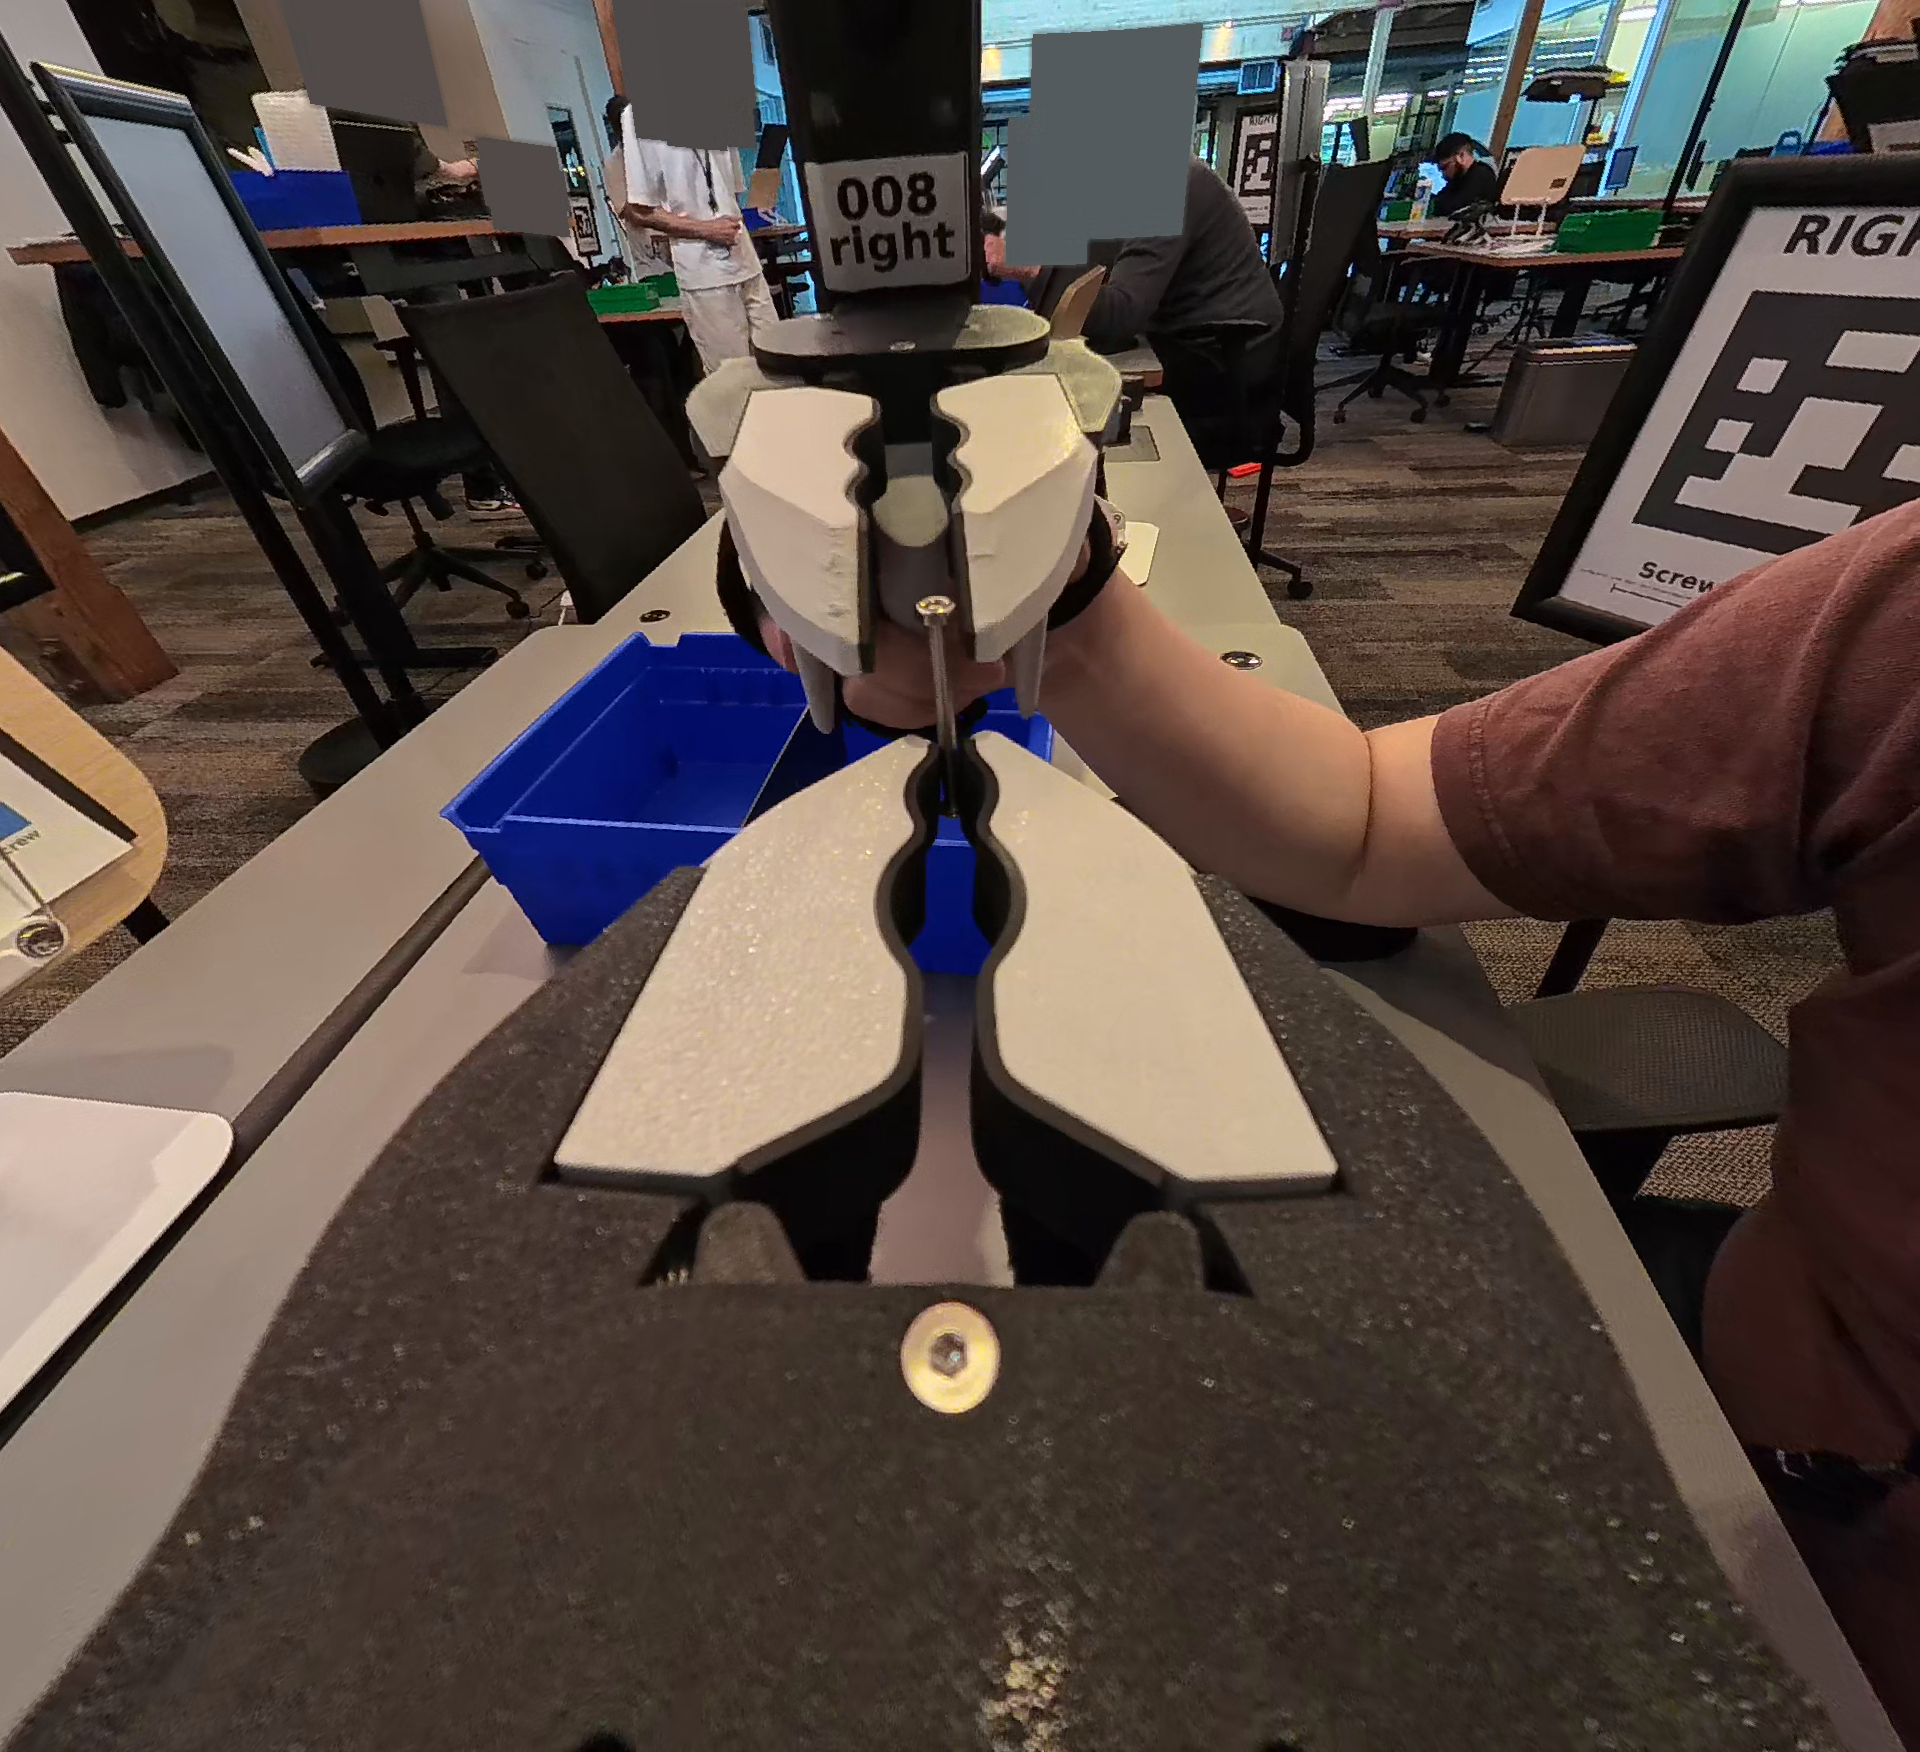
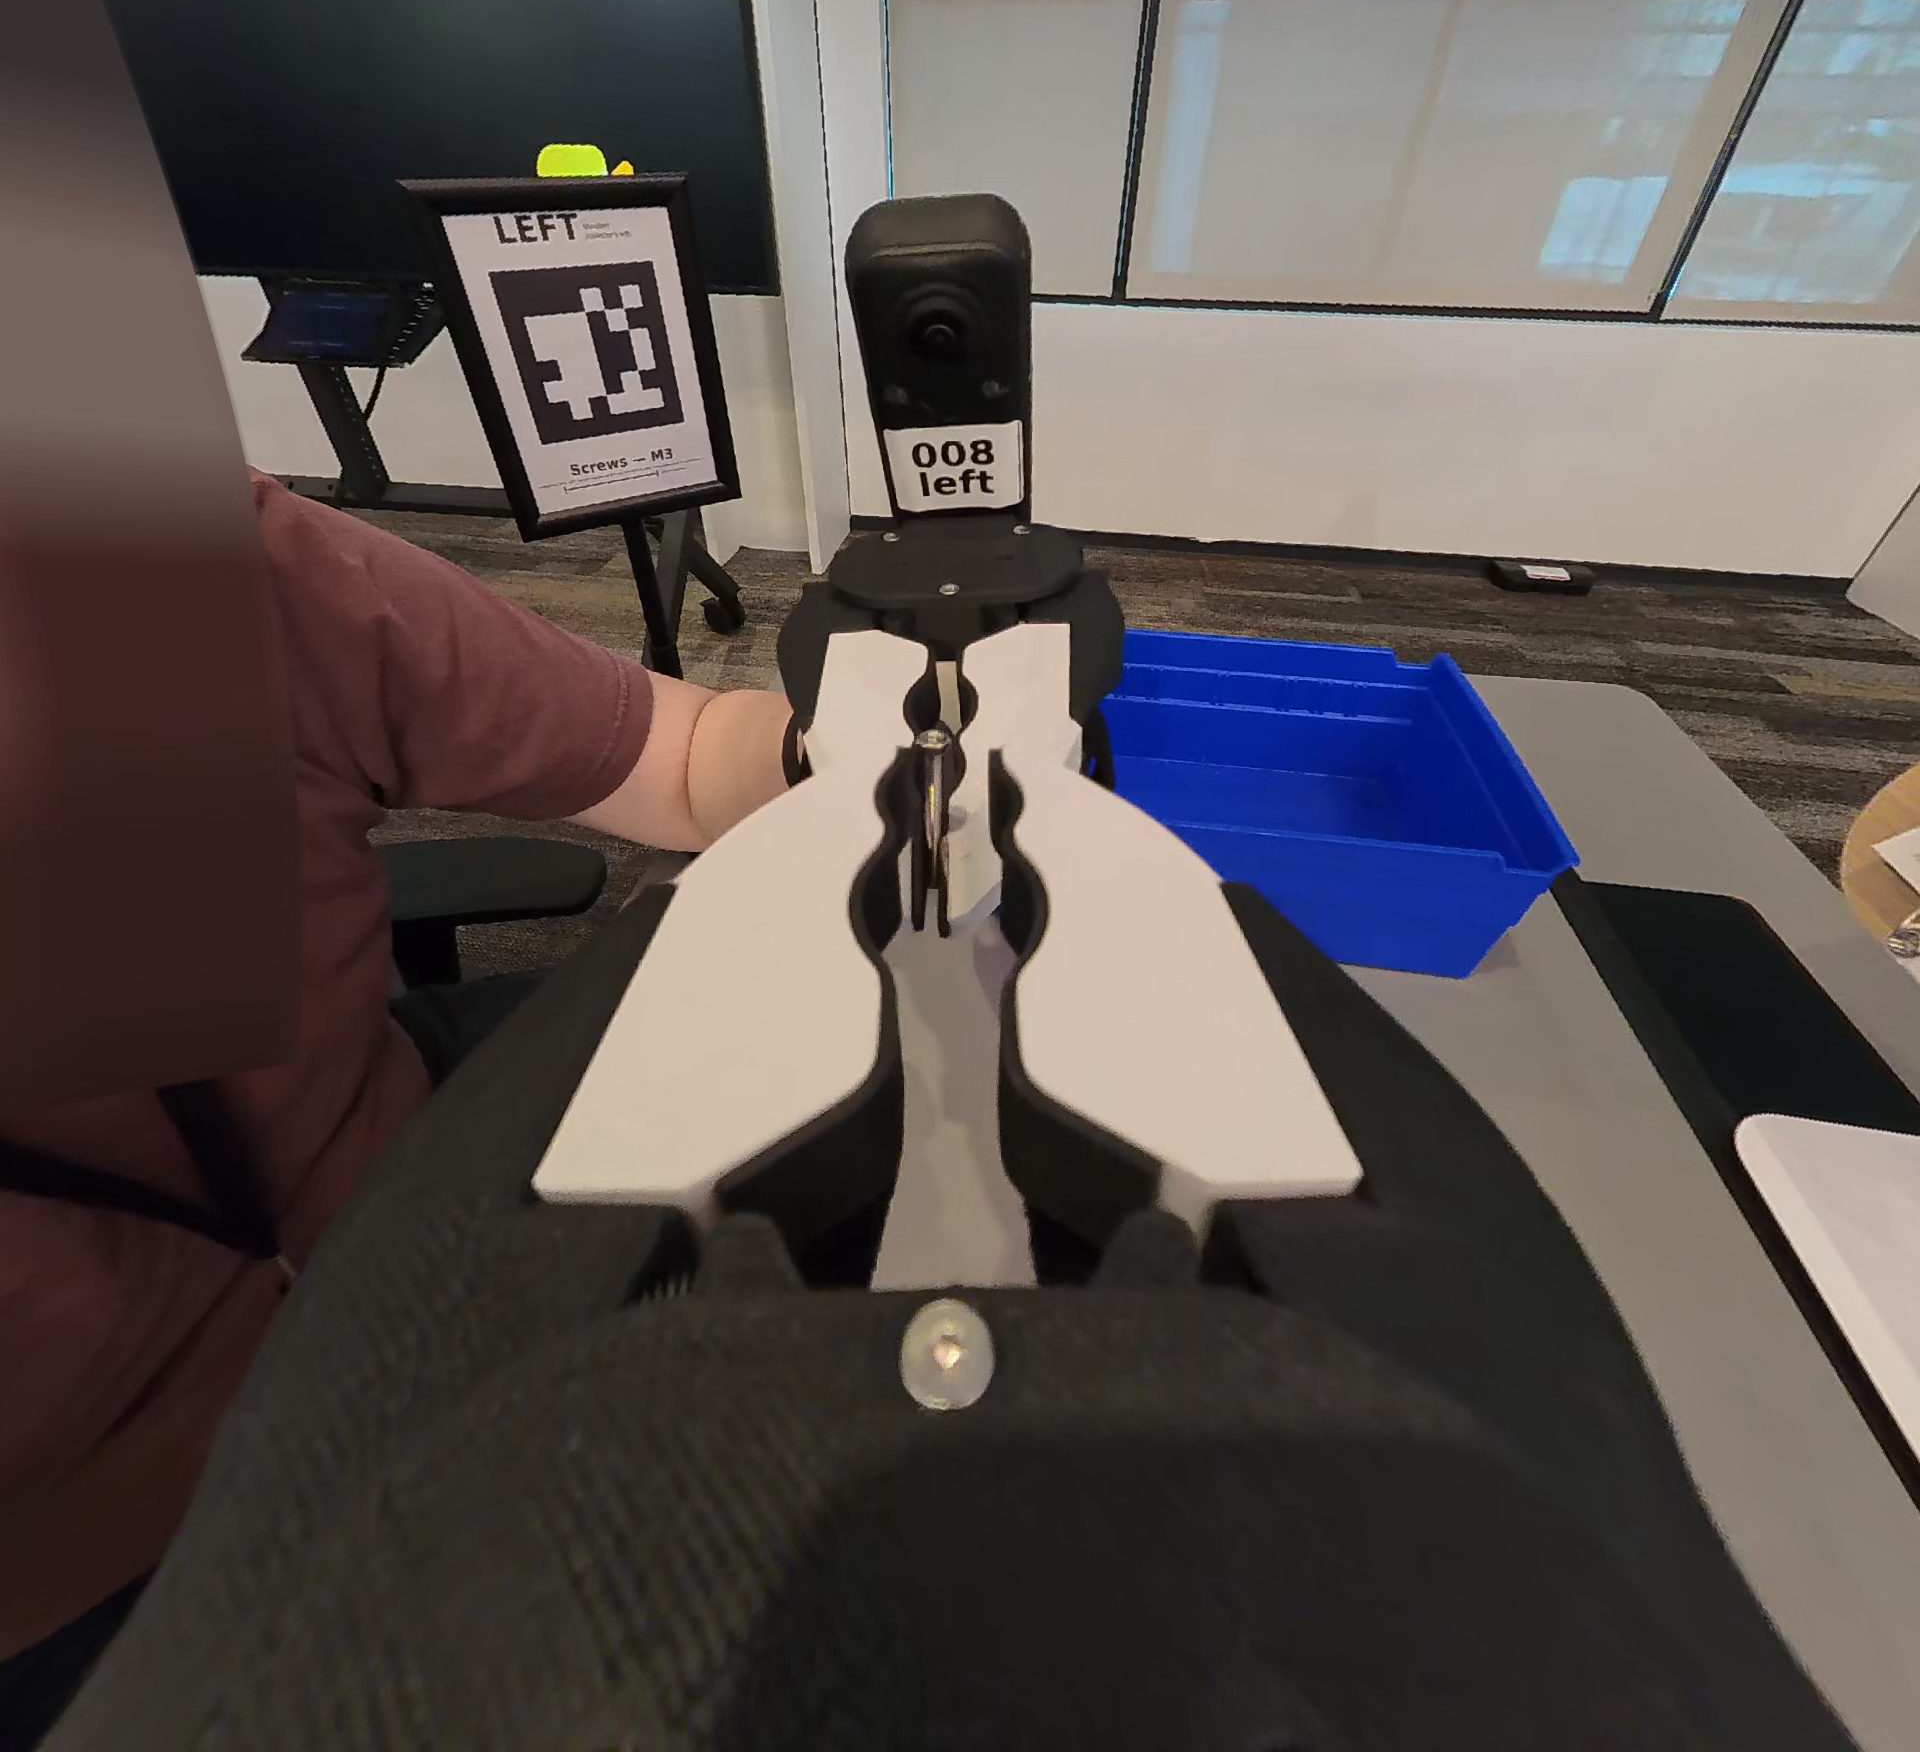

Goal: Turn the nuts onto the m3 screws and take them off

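I'm gripping a long silver screw [image 1: 941,705] by its lower end with my left gripper [image 1: 951,757], fingers clamped on the shank, head sticking up. I'm facing my right gripper [image 2: 940,798] straight at it, tips nearly meeting. Its fingers are sitting slightly parted around the screw [image 2: 932,788]; I can't tell if they're pinching anything, and no nut is showing clearly. All this is hovering above a blue bin [image 2: 1340,829] on the grey table [image 1: 260,1006].
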### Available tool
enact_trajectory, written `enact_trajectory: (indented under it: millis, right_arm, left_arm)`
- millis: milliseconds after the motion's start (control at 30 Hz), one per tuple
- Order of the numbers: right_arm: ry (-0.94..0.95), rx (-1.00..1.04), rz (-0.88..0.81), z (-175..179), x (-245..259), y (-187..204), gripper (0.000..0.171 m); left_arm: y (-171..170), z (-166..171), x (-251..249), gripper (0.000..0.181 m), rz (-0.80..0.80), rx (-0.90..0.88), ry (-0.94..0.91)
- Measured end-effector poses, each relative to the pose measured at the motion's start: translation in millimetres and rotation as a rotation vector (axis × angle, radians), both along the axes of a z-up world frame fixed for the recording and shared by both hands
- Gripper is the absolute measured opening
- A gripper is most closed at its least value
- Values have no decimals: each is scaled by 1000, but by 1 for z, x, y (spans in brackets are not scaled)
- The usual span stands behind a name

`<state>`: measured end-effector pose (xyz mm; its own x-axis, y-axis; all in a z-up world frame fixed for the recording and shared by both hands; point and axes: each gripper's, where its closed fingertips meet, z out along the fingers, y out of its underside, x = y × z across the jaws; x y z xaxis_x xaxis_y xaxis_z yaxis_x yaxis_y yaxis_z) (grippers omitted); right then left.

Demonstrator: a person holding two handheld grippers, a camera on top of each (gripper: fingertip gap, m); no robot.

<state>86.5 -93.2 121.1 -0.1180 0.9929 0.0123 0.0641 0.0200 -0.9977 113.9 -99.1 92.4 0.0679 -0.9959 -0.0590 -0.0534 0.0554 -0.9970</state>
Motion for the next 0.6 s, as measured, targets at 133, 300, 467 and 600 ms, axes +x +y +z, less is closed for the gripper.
enact_trajectory:
  millis: [133,300,467,600]
  right_arm:
    - [4,-4,2,1,0,0,14]
    - [12,0,25,1,0,-3,6]
    - [29,-21,78,2,2,-7,6]
    - [89,-86,228,6,5,-20,6]
  left_arm:
    - [0,0,0,3,0,2,3]
    - [0,0,0,2,-2,-2,0]
    - [-5,0,2,3,-35,-14,-4]
    - [-22,4,3,3,-172,-85,-45]
